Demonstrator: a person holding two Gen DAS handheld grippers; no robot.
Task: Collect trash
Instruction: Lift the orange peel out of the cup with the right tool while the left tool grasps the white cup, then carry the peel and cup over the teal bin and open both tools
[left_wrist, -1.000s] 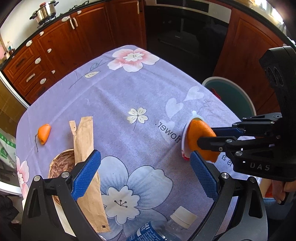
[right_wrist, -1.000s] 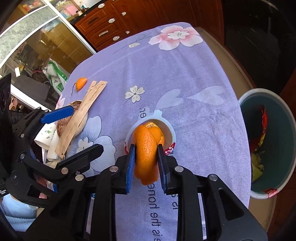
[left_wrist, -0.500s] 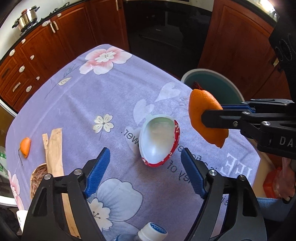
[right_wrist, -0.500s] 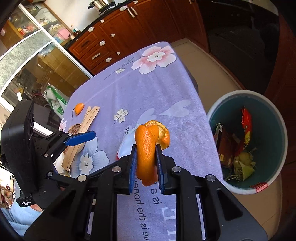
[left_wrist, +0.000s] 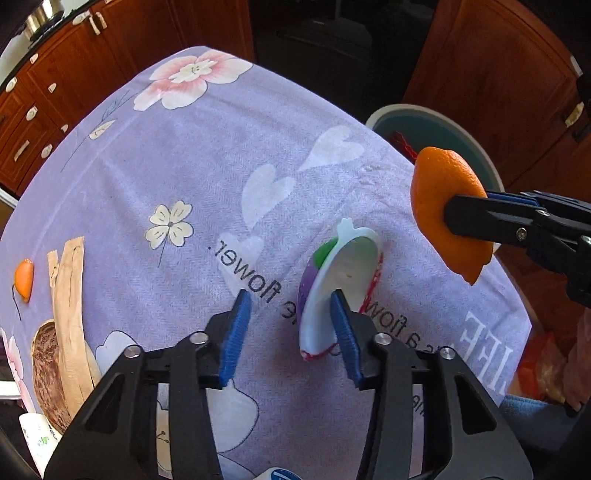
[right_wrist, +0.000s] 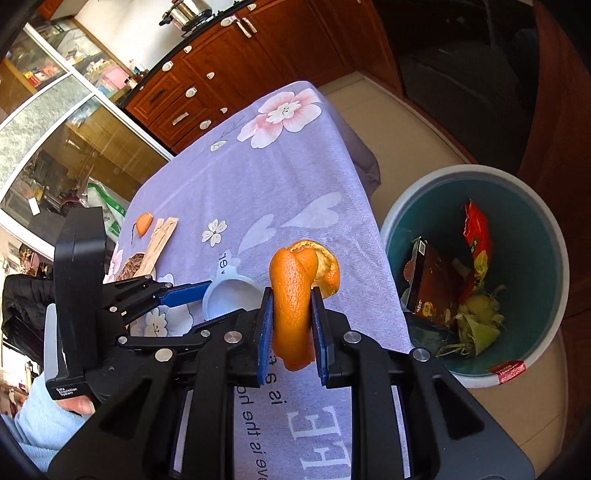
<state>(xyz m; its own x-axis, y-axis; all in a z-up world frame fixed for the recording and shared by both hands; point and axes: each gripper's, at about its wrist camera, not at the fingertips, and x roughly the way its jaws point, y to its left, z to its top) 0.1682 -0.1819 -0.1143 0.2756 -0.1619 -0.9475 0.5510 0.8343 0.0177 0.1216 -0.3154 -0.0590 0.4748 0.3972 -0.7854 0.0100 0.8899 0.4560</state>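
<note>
Orange peel (right_wrist: 291, 310) clamped; cup (left_wrist: 341, 291) tipped

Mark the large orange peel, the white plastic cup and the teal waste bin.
Large orange peel (right_wrist: 291, 299), right wrist view, outer rind.
White plastic cup (left_wrist: 347, 269), left wrist view, inner wall.
Teal waste bin (right_wrist: 532, 236), right wrist view, inside wall.

Home kitchen: wooden cabinets (right_wrist: 229, 62), stovetop pot (right_wrist: 184, 9).

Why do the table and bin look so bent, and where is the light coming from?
Left wrist view: the fisheye lens bulges the purple tablecloth into a dome, with dark corners; sun brightens the cloth, cabinets stay dim. Right wrist view: same curving, the bin rim bowed; daylight glares off the glass door at left, and the orange peel is sharp and brightly lit.
</note>
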